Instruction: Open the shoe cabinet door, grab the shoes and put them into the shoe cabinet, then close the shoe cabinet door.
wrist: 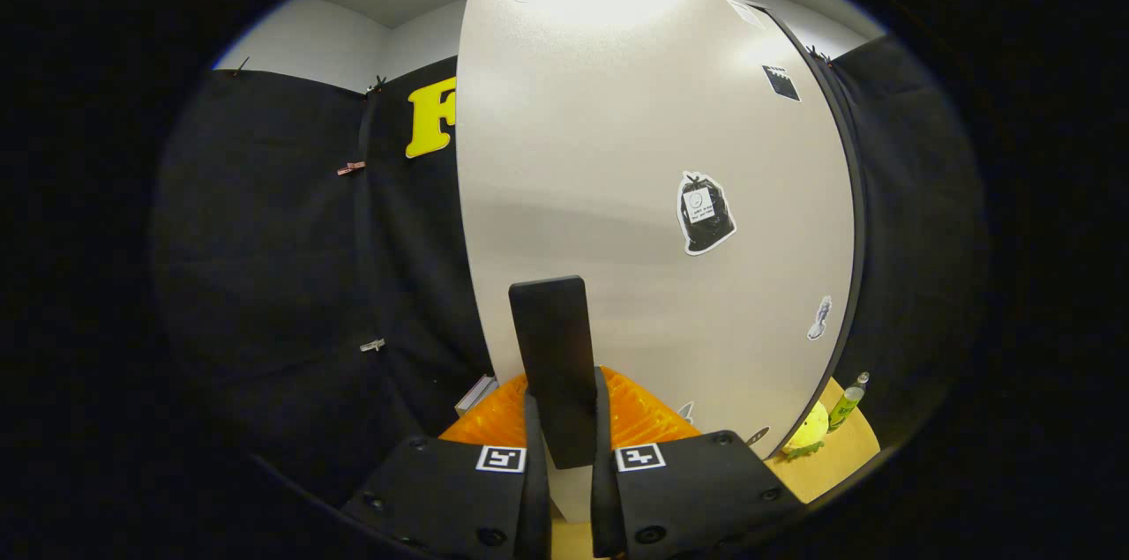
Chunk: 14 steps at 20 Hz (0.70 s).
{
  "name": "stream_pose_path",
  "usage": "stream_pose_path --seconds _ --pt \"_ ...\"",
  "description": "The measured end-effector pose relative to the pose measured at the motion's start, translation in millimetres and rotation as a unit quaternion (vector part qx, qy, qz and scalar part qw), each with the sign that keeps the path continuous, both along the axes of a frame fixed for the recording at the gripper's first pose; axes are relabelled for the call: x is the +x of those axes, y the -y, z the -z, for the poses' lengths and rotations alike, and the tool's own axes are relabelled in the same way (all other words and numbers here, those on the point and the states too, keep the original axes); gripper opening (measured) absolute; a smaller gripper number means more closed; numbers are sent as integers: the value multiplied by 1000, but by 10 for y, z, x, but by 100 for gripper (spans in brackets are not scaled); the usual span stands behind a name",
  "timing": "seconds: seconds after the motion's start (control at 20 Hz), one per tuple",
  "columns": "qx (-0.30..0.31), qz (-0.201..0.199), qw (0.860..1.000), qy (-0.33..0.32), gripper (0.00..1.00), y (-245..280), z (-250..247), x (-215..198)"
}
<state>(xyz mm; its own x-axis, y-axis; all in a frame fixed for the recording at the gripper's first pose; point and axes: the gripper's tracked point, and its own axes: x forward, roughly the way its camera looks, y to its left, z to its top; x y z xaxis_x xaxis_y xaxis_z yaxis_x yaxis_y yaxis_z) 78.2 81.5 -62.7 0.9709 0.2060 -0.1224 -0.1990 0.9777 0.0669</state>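
Tool (564,419) pinches the dark flat handle (556,366) of the shoe cabinet door (635,190), one finger pressed on each side. Handle stands upright, long axis vertical, its top leaning slightly away. The pale door fills the space beyond the fingers; stickers (704,212) sit on its face. Orange ribbed object (644,414) lies just behind the handle. A green bottle (848,401) and yellow-green round item (810,432) rest on the wooden bench (838,454) beside the door's edge.

Fisheye rides the hand-held gripper (564,454), facing the cabinet door (653,190) (close).
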Motion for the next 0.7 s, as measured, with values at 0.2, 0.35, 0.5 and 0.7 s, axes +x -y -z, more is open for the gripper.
stream_pose_path --seconds 0.2,0.35,0.5,0.7 --pt "-3 -31 999 -4 22 245 -37 -374" --pt "-5 -43 999 -5 22 533 -82 -608" --pt "-2 -49 999 -4 22 807 -115 -816" --pt "11 -41 999 -11 21 1106 -136 -976"
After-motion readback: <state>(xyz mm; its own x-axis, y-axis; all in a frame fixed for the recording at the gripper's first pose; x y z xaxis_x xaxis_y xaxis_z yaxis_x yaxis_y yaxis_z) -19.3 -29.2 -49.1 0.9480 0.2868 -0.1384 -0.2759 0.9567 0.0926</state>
